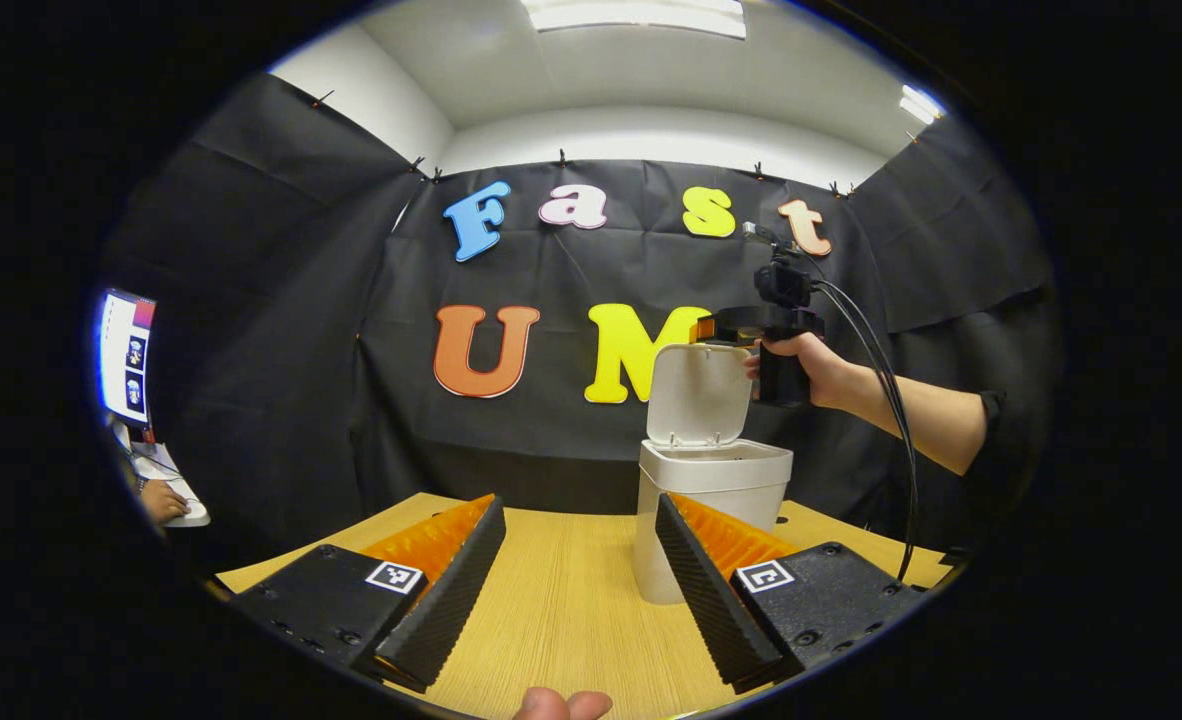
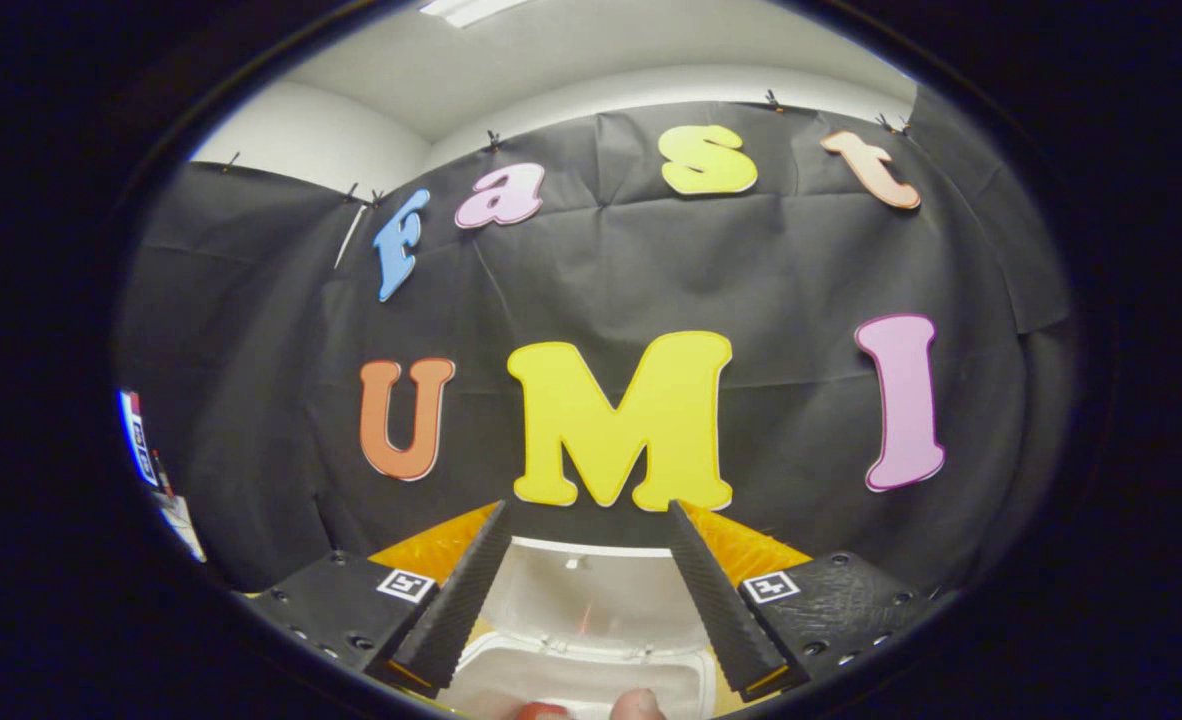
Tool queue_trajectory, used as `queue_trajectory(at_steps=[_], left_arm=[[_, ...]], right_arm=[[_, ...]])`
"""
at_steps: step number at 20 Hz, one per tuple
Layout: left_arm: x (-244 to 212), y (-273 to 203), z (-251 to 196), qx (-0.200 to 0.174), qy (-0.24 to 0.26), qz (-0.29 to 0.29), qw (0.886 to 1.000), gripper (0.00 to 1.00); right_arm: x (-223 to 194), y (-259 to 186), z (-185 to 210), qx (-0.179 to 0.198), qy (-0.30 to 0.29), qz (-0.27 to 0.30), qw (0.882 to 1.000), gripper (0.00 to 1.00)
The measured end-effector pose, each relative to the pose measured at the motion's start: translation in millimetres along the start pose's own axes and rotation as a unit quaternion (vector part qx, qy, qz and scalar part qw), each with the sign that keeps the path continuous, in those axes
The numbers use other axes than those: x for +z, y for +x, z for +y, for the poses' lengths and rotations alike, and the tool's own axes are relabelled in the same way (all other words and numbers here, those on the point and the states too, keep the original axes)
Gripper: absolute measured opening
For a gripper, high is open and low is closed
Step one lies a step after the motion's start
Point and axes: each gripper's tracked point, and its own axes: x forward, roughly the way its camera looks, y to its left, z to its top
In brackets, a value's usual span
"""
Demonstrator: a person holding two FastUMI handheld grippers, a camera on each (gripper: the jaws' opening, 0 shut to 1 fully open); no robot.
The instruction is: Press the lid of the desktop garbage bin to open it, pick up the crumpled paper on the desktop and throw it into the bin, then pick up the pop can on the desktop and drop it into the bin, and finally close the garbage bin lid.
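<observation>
Right tongs [image 2: 583,590], spread wide and empty, are held above the white plastic bin's raised lid [image 1: 697,394]; lid is best pushed down squarely. Left tongs [image 1: 579,580] are spread wide too.

Bin [image 1: 714,500] on table [image 1: 561,610], right claw [image 1: 703,330] above its raised lid [image 1: 699,395].

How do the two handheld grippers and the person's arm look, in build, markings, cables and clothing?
Each gripper, left gripper and right gripper, has two ridged wedge fingers on black bolted blocks bearing square black-and-white tags. In the left gripper view, black cables run from the right gripper's black handle along an arm in a dark sleeve.
</observation>
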Motion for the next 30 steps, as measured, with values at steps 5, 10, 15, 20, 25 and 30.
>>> queue_trajectory(at_steps=[5, 10, 15, 20, 25, 30], left_arm=[[2.2, -2.0, -6.4, 0.006, 0.002, -0.001, 1.0, 0.98], [1.0, -4.1, -19.3, 0.01, 0.009, -0.006, 1.0, 0.98], [-8.0, -4.1, -32.8, 0.006, 0.015, -0.007, 1.0, 0.97], [-22.0, -1.2, -38.2, 0.01, 0.041, -0.002, 0.999, 0.97], [-37.2, 5.3, -44.0, 0.001, 0.029, 0.007, 1.0, 0.97], [-46.4, 15.2, -42.5, -0.009, 0.009, 0.019, 1.0, 0.98]], right_arm=[[-16.9, -41.5, 4.8, 0.016, -0.001, 0.02, 1.0, 0.99], [-50.9, -78.8, 6.0, 0.026, 0.015, 0.05, 0.998, 0.99], [-115.5, -100.0, -3.4, 0.016, 0.032, 0.112, 0.993, 0.95], [-153.2, -113.9, -6.5, 0.016, 0.026, 0.128, 0.991, 0.92], [-165.2, -115.4, -8.3, 0.005, 0.014, 0.112, 0.994, 0.94], [-172.5, -112.7, -8.6, 0.001, 0.011, 0.117, 0.993, 0.95]])
